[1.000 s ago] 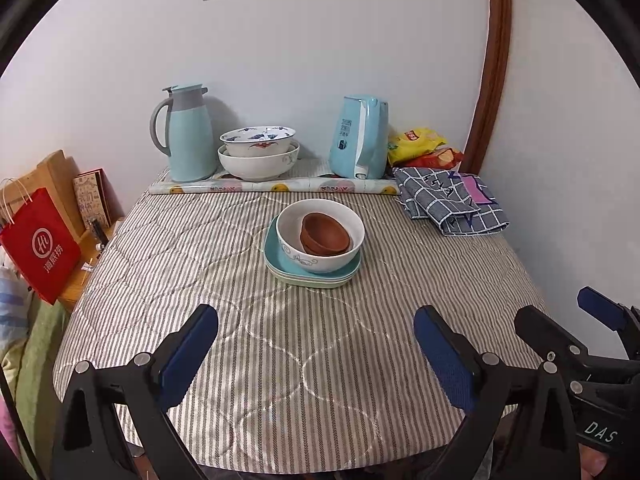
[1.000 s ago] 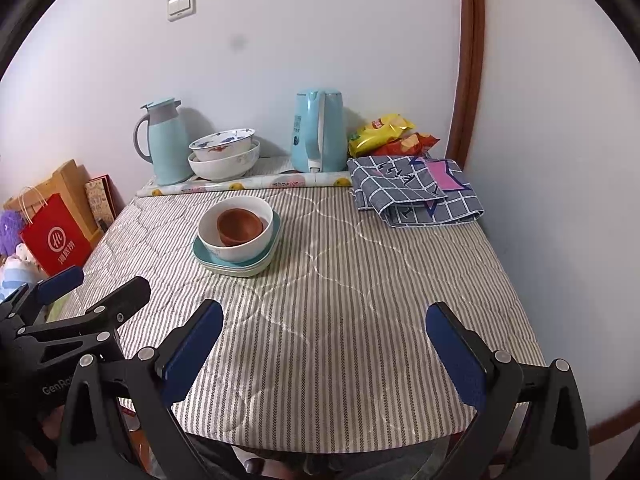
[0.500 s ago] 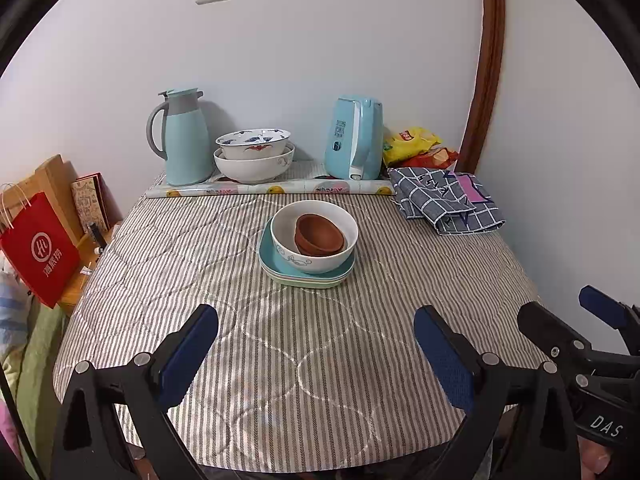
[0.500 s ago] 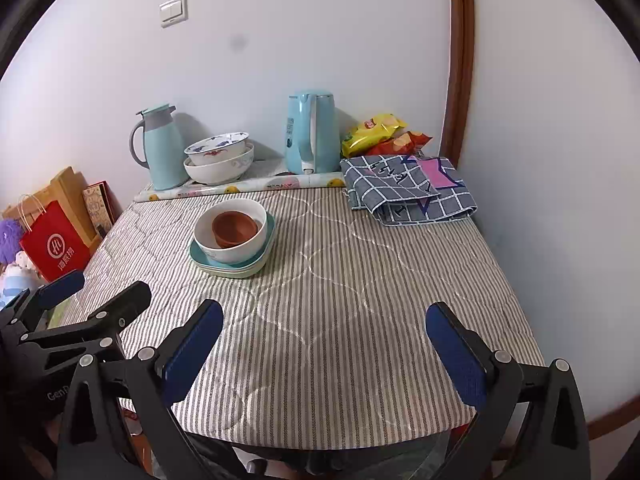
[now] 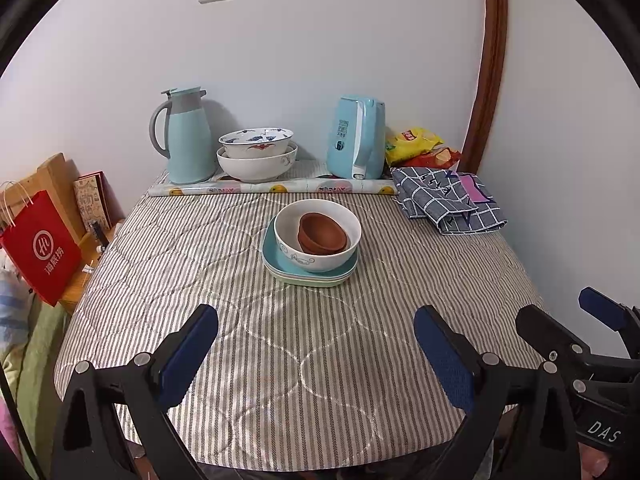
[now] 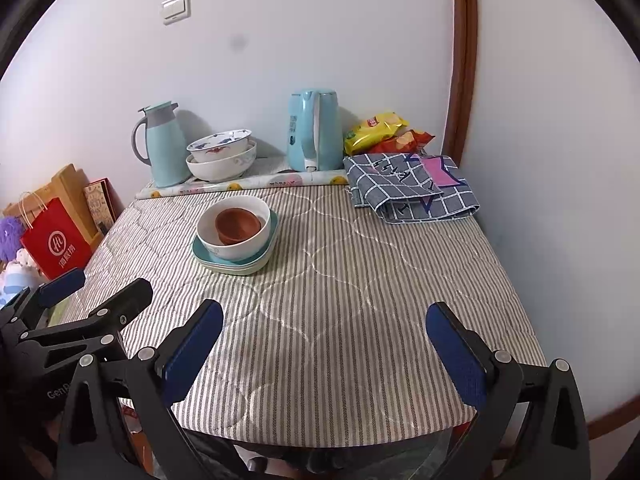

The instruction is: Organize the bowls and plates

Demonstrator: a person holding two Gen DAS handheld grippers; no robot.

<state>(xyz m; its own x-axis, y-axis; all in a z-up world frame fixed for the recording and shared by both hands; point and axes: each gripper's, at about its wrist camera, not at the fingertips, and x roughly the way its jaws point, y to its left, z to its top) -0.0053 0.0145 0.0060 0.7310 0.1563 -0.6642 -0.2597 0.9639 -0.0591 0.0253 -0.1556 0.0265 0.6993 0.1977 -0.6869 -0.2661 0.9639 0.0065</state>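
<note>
Left gripper and right gripper hover side by side over table's near edge, jaws wide apart, empty. Brown bowl nested in white bowl atop stacked plates, mid-table.

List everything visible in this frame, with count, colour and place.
Brown bowls: apparently two, nested in white bowl.
White bowl: one, on plates.
Plates: stack, teal and pale green, table centre.
Patterned bowls: two, white, stacked at back.
Jug: one, light blue, back left.
Kettle: one, light blue, back.
Snack bags: two, yellow and red, back right.
Cloth: one, grey checked, right.
Bag: one, red, left of table.
Table: one, striped cover.
Left tool: open, near edge.
Right tool: open, near edge.
</note>
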